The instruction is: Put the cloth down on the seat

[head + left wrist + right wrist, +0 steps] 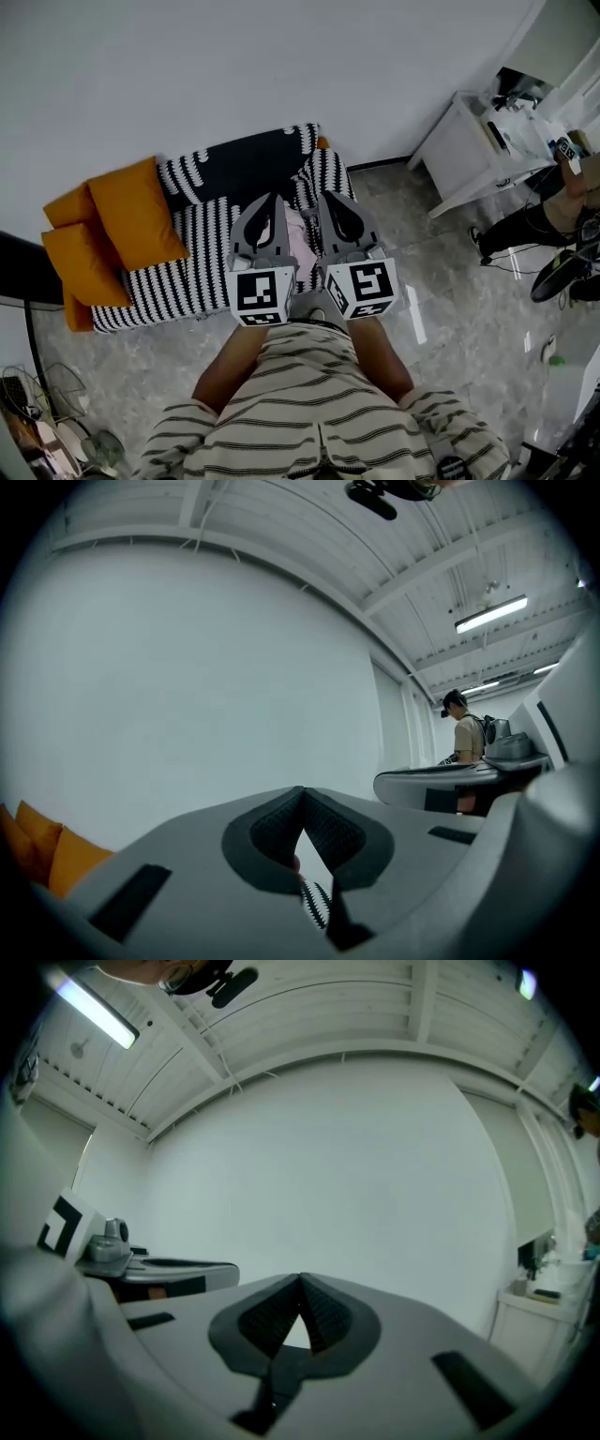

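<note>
A pale pink cloth [300, 242] shows in the head view in the narrow gap between my two grippers, over the black-and-white striped sofa seat [202, 272]. My left gripper [272, 200] and right gripper [331, 197] are held side by side above the seat, both shut. In the left gripper view the jaws [303, 794] meet at the tips, with a sliver of pink and of the striped cover [317, 904] in the slot below them. The right gripper [300, 1281] is shut with only wall beyond its tips. I cannot tell whether either gripper touches the cloth.
Orange cushions [112, 230] fill the sofa's left end. A white desk [469, 141] stands at the right, with a person [562, 202] beyond it. A fan [52, 394] lies on the floor at the lower left. The wall runs behind the sofa.
</note>
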Demonstrator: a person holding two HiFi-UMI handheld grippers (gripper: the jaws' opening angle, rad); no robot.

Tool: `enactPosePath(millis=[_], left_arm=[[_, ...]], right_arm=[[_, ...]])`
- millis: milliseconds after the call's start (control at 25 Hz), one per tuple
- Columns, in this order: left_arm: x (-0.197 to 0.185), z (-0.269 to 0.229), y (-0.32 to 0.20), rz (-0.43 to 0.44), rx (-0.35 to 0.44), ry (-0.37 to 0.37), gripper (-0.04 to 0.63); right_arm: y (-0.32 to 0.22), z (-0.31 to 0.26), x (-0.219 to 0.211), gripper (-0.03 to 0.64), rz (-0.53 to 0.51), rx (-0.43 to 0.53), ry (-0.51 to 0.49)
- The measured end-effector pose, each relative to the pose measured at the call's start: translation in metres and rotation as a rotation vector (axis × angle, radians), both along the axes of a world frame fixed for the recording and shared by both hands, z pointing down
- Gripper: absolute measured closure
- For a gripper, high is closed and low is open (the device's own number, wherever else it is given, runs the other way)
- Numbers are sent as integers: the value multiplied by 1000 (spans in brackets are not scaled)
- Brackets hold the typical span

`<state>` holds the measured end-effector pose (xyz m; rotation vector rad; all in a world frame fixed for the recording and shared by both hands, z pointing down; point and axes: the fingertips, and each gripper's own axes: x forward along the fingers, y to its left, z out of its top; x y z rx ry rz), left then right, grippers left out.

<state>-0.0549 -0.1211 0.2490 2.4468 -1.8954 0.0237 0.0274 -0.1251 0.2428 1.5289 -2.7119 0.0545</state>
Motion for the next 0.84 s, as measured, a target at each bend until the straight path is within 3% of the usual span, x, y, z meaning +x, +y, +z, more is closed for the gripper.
enactPosePath(millis=[840], left_arm=[[0,-11,-27,6,54,6,592]], right_arm=[[-29,-6,1,611,6,37,-7]])
